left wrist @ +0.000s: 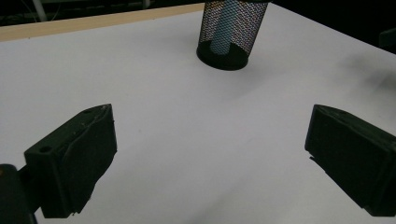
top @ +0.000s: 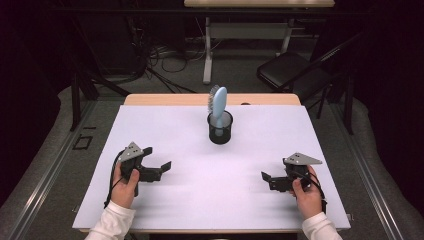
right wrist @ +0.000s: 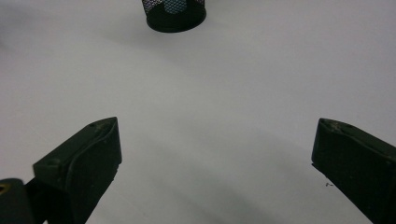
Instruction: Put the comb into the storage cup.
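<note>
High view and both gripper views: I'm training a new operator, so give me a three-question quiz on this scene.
1. True or false: the blue hairbrush lies flat on the white table.
2. What holds the hairbrush? A) black mesh cup B) glass jar C) cardboard box
3. How do the jaws of the left gripper and the right gripper stand?

Key:
1. False; it stands upright, handle down.
2. A, the black mesh cup.
3. Both spread wide, holding nothing, apart from the cup.
</note>
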Tool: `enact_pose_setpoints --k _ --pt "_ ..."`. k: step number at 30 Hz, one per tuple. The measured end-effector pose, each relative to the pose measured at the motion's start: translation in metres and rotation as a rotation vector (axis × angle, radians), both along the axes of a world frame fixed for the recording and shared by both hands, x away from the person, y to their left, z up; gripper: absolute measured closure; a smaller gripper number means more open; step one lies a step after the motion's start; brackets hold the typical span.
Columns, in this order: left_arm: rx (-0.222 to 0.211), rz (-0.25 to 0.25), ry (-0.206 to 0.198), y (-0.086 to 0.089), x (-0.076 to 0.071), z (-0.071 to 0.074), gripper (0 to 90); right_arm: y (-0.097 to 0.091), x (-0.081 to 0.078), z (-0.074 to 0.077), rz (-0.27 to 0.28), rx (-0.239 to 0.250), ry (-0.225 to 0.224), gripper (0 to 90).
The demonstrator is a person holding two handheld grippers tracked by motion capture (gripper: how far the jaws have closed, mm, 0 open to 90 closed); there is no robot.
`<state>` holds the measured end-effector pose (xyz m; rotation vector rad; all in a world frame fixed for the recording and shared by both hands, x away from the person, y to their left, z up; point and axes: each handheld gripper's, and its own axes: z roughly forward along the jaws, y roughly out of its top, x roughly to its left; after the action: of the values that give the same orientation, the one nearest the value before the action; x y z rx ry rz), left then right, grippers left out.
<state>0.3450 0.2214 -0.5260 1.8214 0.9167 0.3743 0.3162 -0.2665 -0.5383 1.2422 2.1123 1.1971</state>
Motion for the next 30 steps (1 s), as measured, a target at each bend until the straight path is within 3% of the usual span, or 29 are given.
enact_pose_setpoints --k 30 --pt "0.002 0.007 0.001 0.0011 0.0007 -0.0016 2.6 0.0007 0.0009 -0.003 -0.004 -0.004 0.01 1.0"
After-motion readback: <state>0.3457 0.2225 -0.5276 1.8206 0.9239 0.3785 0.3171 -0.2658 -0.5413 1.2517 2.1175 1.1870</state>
